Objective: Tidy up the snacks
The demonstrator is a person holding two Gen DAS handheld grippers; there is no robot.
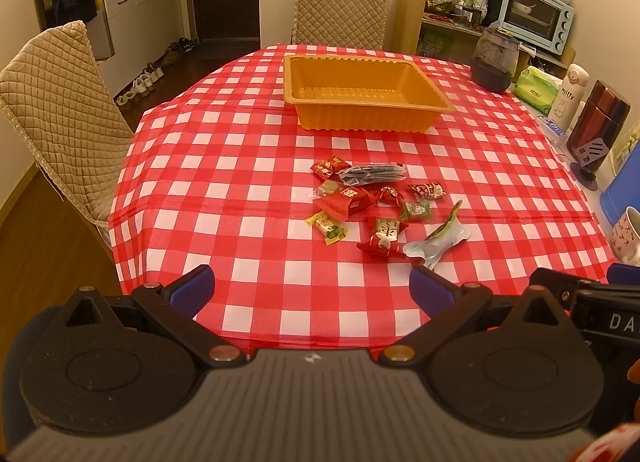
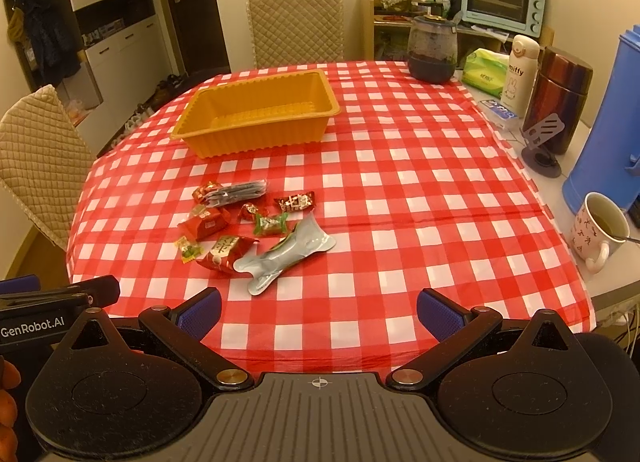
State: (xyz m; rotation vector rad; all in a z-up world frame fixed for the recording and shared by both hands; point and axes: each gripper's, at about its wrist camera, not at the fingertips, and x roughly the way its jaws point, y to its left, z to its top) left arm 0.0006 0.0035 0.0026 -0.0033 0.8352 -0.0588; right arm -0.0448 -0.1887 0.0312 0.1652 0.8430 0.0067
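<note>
An empty orange plastic tray (image 1: 420, 79) (image 2: 320, 87) stands on the far part of the red-checked table. A loose pile of wrapped snacks (image 1: 376, 201) (image 2: 240, 221) lies mid-table, with a silver-green pouch (image 1: 440, 238) (image 2: 288, 254) at its near right and a dark packet (image 1: 372, 173) (image 2: 240, 191) at its far side. My left gripper (image 1: 312, 290) is open and empty, low at the near table edge, short of the pile. My right gripper (image 2: 318, 312) is open and empty, also at the near edge, to the right of the pile.
Along the right edge stand a mug (image 2: 600, 227), a blue jug (image 2: 604, 117), a dark red flask (image 2: 558, 97), a white Miffy bottle (image 2: 520, 69), a tissue pack (image 2: 484, 69) and a dark jar (image 2: 432, 49). Quilted chairs stand at left (image 1: 60, 117) and far side (image 1: 340, 7).
</note>
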